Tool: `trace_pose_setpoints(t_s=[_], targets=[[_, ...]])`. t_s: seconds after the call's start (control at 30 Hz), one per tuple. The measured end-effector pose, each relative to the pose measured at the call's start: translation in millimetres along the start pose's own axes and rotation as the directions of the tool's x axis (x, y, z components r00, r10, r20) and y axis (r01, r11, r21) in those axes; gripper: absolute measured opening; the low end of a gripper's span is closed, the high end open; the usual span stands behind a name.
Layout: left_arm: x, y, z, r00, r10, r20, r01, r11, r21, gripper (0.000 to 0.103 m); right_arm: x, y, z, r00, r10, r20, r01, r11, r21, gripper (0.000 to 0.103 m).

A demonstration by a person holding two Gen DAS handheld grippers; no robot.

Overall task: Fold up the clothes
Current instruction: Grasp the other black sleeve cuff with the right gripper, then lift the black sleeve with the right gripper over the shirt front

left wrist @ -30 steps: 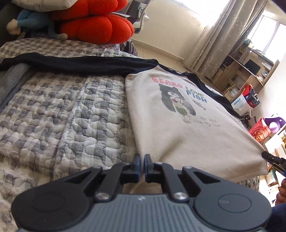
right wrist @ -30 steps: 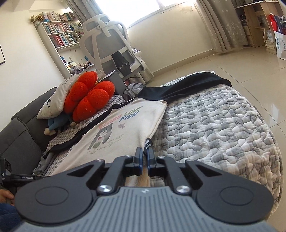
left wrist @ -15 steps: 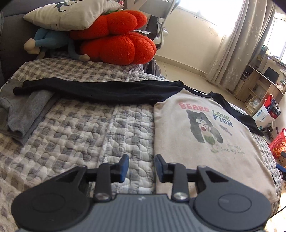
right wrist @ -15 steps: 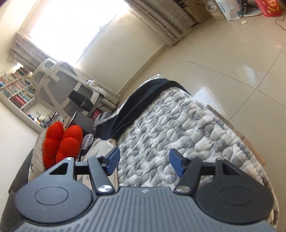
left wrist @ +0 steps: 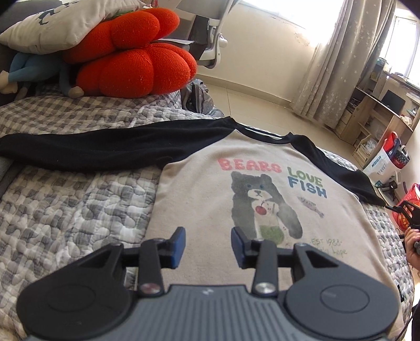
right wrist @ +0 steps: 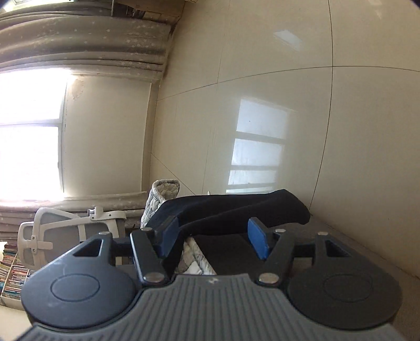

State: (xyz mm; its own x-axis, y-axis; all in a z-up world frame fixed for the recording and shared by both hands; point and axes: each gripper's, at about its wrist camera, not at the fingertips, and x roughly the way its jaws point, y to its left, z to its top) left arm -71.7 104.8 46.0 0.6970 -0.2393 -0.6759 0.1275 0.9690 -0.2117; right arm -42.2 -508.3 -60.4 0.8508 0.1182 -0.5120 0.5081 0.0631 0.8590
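Quilt (left wrist: 65, 209): we log a puffy, pebble-stitched bedcover in grey and white check, filling the left view from 9 to 7 o'clock.
Cushions (left wrist: 136, 65): two plump, lobed orange-red knits at 11 o'clock, a flat cream pillow (left wrist: 60, 23) leaning on top.
Shirt (left wrist: 236, 188): soft beige jersey with black raglan sleeves, spread flat on the quilt at centre; a printed bear and "BEARS LOVE FISH" face up.
Left gripper (left wrist: 208, 245): matte black levers with blue pads; we see its jaws have just been opening, parted over the shirt's lower front, gripping nothing.
Black sleeve (right wrist: 236, 209): in the right view, a limp dark tube draped over the quilt's edge at centre.
Right gripper (right wrist: 214, 237): jaws have just been opening and stand wide either side of that sleeve, pads not pressing it.
Floor (right wrist: 315, 105): glossy pale tiles, from 12 to 3 o'clock.
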Motion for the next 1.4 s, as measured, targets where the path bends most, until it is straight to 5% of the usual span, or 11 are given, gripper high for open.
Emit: trace_pose_setpoints(t_s=[0.1,0.27,0.33,0.47,0.63,0.77,0.9,0.97,1.07,1.13,1.4], targets=[[2,2,1,1.0,0.019,-0.002,-0.019,1.0,-0.001,0.039,16,6,-1,1.0,-0.025,-0.009,0.025,1.0,-0.001,0.063],[3,11,-3,0.999,0.045,-0.01,-0.045,0.999,-0.007,0.039,15,18,-7,1.0,0.018,-0.008,-0.019,0.995,-0.1,0.037],[5,15,-4,0.999,0.044,-0.015,-0.044,0.999,-0.014,0.039,11,24,-8,0.999,0.036,0.022,-0.032,0.988,-0.149,0.019],[3,19,-4,1.0,0.024,-0.01,-0.024,0.999,-0.033,0.039,-13,43,-21,0.987,0.065,0.145,-0.018,0.953,-0.301,0.016],[-4,30,-5,1.0,0.004,0.01,-0.004,0.998,-0.063,0.039,-64,89,-59,0.92,0.28,0.274,-0.077,0.814,-0.576,0.015],[-13,49,-4,0.999,-0.017,0.042,0.023,0.99,-0.14,0.039,-84,142,-148,0.895,0.421,0.147,-0.084,0.482,-0.872,0.016],[-26,67,-3,0.997,-0.009,0.08,0.025,0.98,-0.2,0.041,-100,133,-303,0.905,0.361,-0.226,-0.202,-0.102,-0.974,0.016],[-32,74,-4,0.996,-0.007,0.089,0.026,0.976,-0.217,0.041,-102,103,-365,0.923,0.235,-0.304,-0.222,-0.32,-0.921,0.016],[-40,81,-10,0.996,-0.007,0.091,0.027,0.975,-0.222,0.041,-96,59,-410,0.944,0.129,-0.304,-0.199,-0.513,-0.835,0.022],[-44,85,-13,0.996,-0.006,0.091,0.025,0.976,-0.216,0.041,-88,47,-410,0.947,0.07,-0.315,-0.23,-0.536,-0.812,0.025],[-37,90,-15,0.995,-0.042,0.087,0.062,0.969,-0.24,0.042,-83,88,-380,0.942,0.051,-0.331,-0.306,-0.269,-0.913,0.042]])
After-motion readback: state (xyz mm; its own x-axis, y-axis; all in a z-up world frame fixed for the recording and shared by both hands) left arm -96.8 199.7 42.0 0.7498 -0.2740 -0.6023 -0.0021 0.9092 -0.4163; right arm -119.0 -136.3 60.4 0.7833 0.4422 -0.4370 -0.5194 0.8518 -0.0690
